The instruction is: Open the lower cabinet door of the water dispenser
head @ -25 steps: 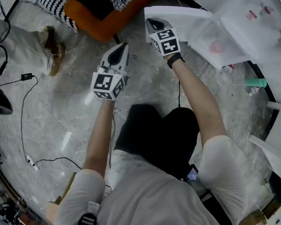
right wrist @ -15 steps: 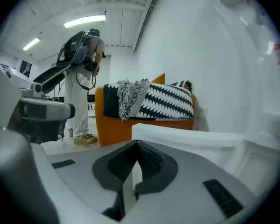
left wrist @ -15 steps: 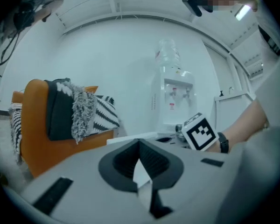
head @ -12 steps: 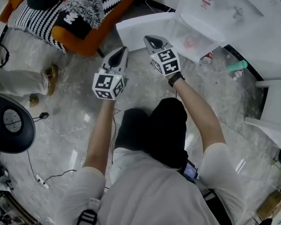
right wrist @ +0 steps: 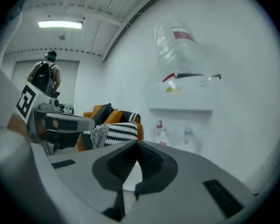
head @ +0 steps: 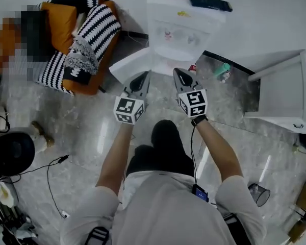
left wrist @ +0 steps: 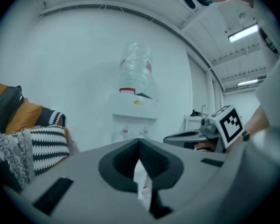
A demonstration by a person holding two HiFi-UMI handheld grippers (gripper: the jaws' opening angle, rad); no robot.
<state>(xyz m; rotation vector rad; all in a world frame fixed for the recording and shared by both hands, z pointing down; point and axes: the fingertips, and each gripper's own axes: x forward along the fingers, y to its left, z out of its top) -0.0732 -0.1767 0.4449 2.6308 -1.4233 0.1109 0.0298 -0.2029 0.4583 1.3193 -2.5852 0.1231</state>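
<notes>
With jaws pressed together on nothing, my left gripper [head: 143, 77] and right gripper [head: 180, 75] hang just before the water dispenser [head: 182, 27], whose lower cabinet door [head: 126, 65] already stands swung open, so I judge nothing remains.

Bright, even light from white ceiling strip lamps [right wrist: 59, 24]; glare streaks on glossy grey marble floor [head: 99, 137]. Gripper views bow at edges, corners black.

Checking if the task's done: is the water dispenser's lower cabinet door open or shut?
Open. In the head view the lower cabinet door stands swung out leftward from the water dispenser.
</notes>
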